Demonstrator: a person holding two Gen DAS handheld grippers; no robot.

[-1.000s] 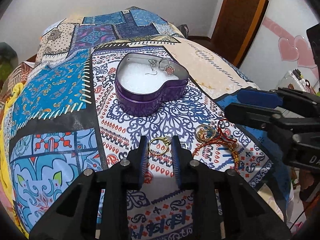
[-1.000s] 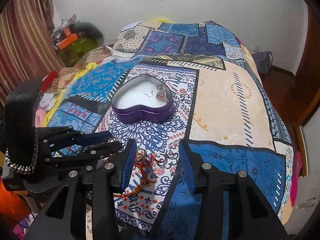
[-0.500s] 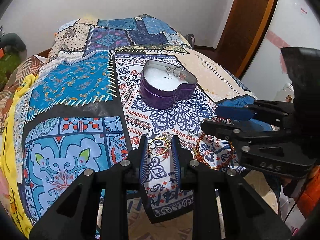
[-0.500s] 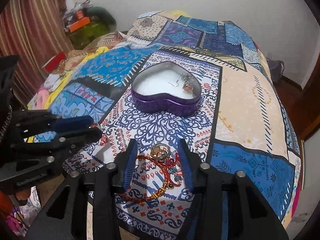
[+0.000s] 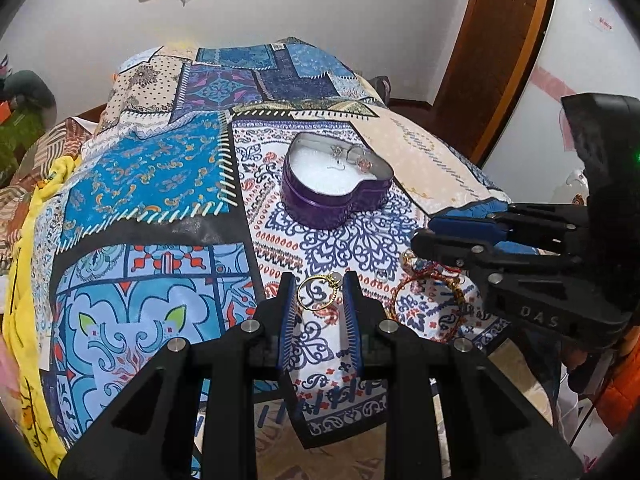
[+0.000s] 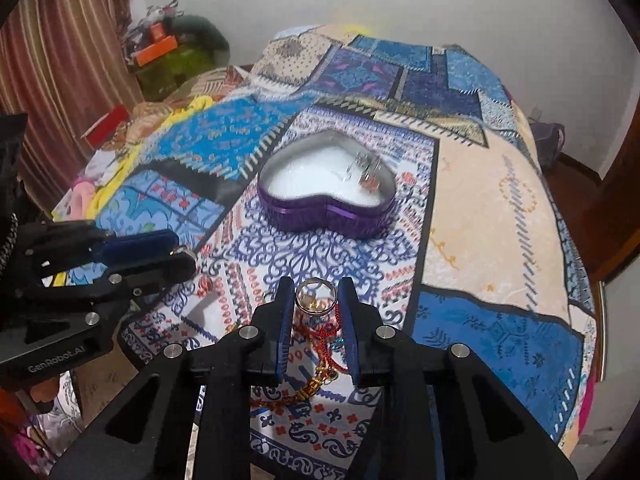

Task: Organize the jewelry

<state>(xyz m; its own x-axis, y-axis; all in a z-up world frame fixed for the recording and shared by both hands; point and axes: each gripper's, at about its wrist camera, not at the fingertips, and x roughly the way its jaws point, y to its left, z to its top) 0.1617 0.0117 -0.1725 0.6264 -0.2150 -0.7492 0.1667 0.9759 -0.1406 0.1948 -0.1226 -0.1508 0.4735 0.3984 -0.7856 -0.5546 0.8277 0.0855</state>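
Note:
A purple heart-shaped tin point(image 5: 334, 196) with white lining sits on the patterned bedspread; it holds earrings point(image 5: 352, 156). It also shows in the right wrist view point(image 6: 326, 200). My left gripper point(image 5: 319, 294) is shut on a gold ring point(image 5: 318, 292), held above the bed's near edge. My right gripper point(image 6: 315, 298) is shut on a silver ring point(image 6: 315, 294) tied to a red and gold bracelet point(image 6: 320, 360) that trails below it. The bracelet also shows in the left wrist view point(image 5: 428, 300), under the right gripper.
The bedspread's near edge point(image 5: 340, 420) hangs just below both grippers. Clutter and an orange box point(image 6: 156, 46) stand at the far left by a curtain. A wooden door point(image 5: 500, 40) is at the right.
Both grippers have pulled back and up from the bed. The right gripper has closed on the silver ring and lifted it with the bracelet. The left keeps its gold ring.

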